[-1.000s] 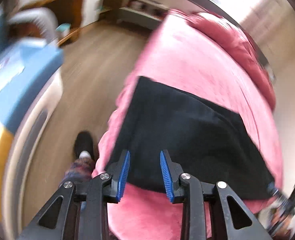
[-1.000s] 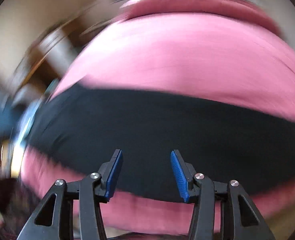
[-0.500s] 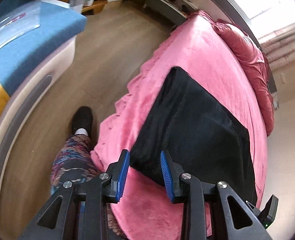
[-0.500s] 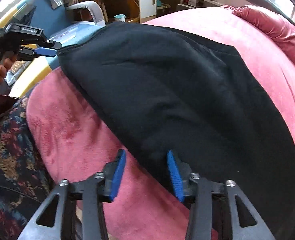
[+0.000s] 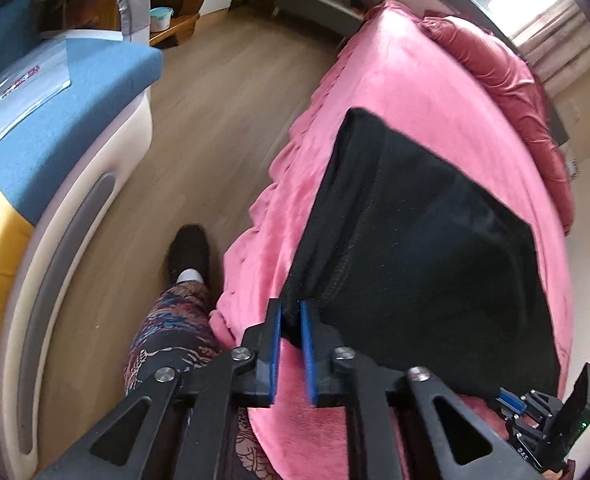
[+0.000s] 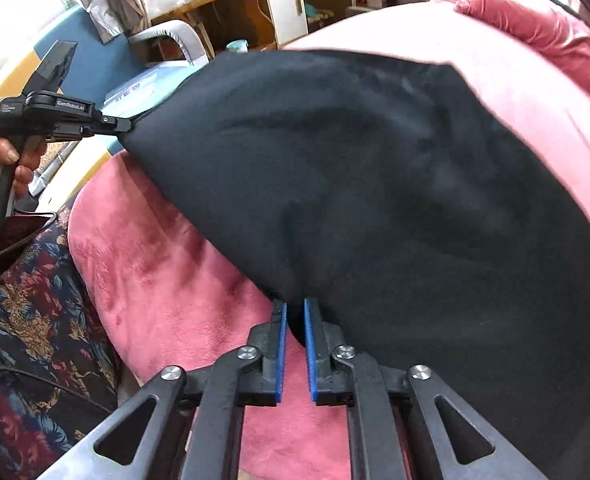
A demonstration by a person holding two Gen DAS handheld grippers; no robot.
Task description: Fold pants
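Black pants (image 5: pixel 427 232), folded into a flat panel, lie on the pink blanket (image 5: pixel 395 80) of a bed, near the edge closest to the person. Left gripper (image 5: pixel 291 312): its blue pads have just been closing and now pinch the near left corner of the pants, with dark cloth bunched between them. From that gripper the garment spreads away toward 12 to 2 o'clock in the left wrist view. Right gripper (image 6: pixel 291 308): its jaws have likewise just been closing and are clenched on the near edge of the pants, a fold of black fabric caught between the pads. In the right wrist view the garment fills the field from 10 through 3 o'clock. The left gripper appears there at 9 o'clock, with the person's hand (image 6: pixel 3 168) on its handle, and the corner it holds is pulled to a taut point. The right gripper shows in the left wrist view at 4 o'clock, at the opposite near corner. The person's patterned trouser leg (image 5: pixel 171 340) and dark shoe (image 5: pixel 189 252) stand on the wooden floor (image 5: pixel 215 120) at 7 to 8 o'clock, just beside the bed. A blue and yellow sofa (image 5: pixel 55 140) sits at 9 to 10 o'clock, well apart from the bed
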